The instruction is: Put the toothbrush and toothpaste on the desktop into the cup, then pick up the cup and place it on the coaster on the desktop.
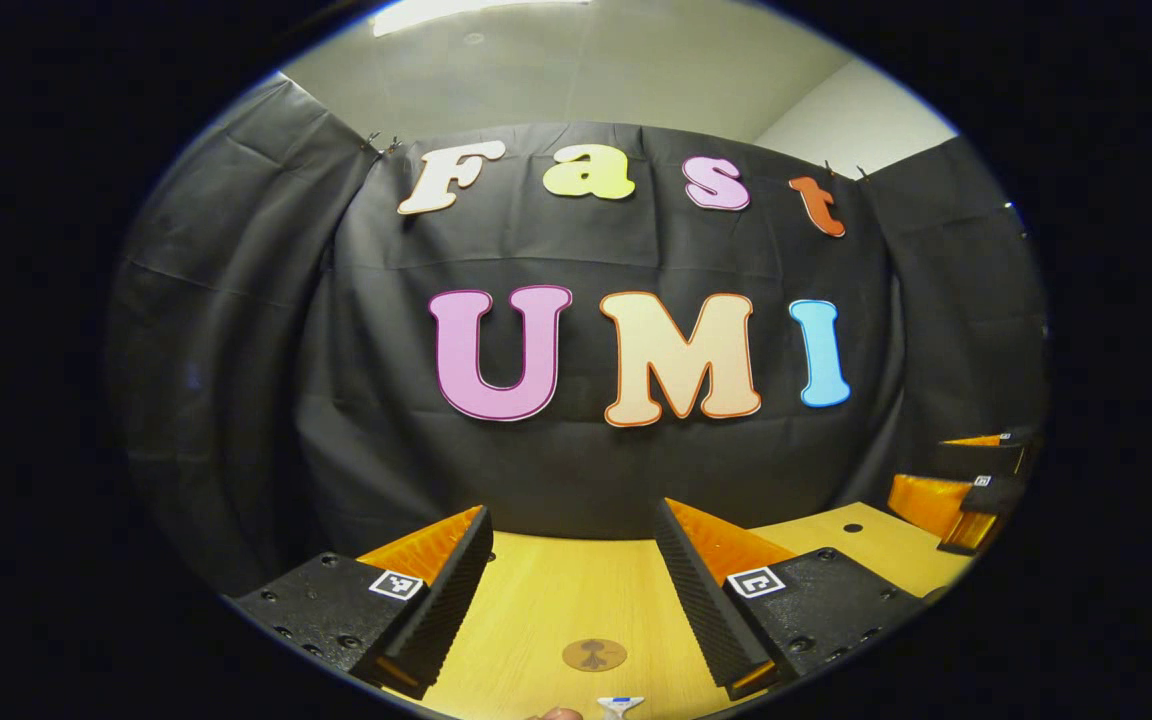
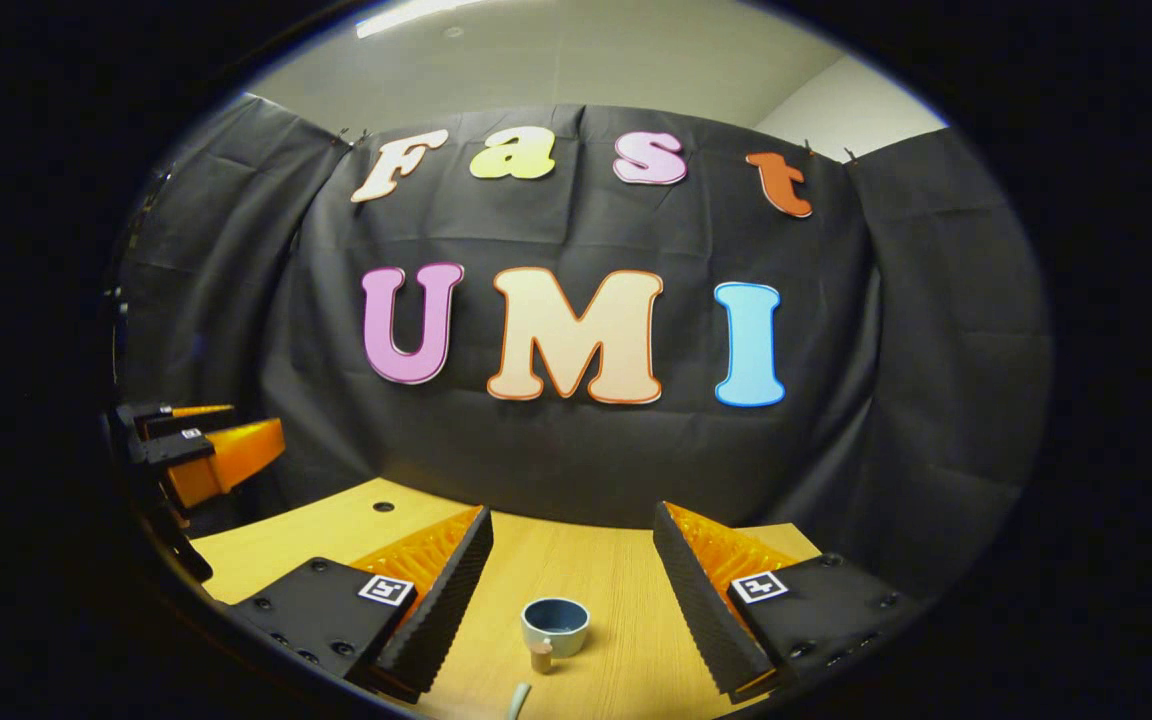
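- In the left gripper view, the left gripper (image 1: 571,590) hangs above the desktop (image 1: 556,600), a smooth, pale wooden board with a fine straight grain. Its two fingers are spread wide with nothing between them, and their inner faces are ribbed.
- On the wood between those fingers, towards the near edge, lies one coaster (image 1: 594,655): a flat, round brown disc with a small dark figure at its middle.
- Nearer still, at the very bottom of that view, a small white tip with a blue mark (image 1: 620,706) pokes in, just beside a rounded bit of something; I cannot tell what either is.
- At the far right of the same view the other gripper shows in the air above the desktop's right end.
- In the right gripper view, the right gripper (image 2: 571,590) also hangs with both fingers spread wide and holding nothing, their inner faces ribbed.
- Between its fingers stands one cup (image 2: 555,627), upright on the wood: round, smooth, with a dark blue inside, a pale outer wall and a short stubby handle on the near side.
- Near the bottom edge, just this side of the cup, one slim pale end (image 2: 519,700) reaches in; too little shows to name it.
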A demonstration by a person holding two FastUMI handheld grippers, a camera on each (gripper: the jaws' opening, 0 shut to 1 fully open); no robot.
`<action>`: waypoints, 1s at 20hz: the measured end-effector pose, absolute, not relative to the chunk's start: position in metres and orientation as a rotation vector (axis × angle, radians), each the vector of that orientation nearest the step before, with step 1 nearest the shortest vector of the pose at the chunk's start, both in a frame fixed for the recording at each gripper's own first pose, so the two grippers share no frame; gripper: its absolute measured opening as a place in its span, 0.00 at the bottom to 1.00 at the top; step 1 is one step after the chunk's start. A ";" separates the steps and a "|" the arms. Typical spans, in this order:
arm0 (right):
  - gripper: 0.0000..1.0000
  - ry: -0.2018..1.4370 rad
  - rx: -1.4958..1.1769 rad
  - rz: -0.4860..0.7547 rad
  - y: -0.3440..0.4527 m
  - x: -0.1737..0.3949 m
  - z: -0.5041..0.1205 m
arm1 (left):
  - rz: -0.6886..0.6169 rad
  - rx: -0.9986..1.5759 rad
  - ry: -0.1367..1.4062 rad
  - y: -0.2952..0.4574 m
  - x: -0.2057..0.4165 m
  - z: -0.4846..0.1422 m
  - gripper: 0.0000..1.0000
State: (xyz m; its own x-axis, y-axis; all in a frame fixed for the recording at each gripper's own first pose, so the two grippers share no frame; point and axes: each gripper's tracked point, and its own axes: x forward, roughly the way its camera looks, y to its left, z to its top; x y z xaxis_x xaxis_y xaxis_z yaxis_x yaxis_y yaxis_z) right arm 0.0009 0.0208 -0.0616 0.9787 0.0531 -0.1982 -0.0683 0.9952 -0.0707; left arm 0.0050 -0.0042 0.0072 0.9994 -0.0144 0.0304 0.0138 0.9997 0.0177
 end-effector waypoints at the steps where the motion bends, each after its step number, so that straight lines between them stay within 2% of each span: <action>1: 0.99 0.219 -0.082 0.066 0.022 0.001 -0.071 | -0.010 0.015 -0.031 -0.003 0.004 0.007 0.94; 20: 0.99 0.720 -0.065 0.135 0.030 -0.020 -0.257 | 0.060 0.065 0.021 0.025 0.005 -0.012 0.94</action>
State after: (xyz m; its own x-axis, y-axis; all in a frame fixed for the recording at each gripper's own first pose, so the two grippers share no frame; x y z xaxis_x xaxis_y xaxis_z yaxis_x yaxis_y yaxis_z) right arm -0.0201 0.0296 -0.2569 0.7433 0.1008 -0.6613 -0.1455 0.9893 -0.0128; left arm 0.0045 0.0248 -0.0115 0.9980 0.0610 -0.0187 -0.0597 0.9961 0.0650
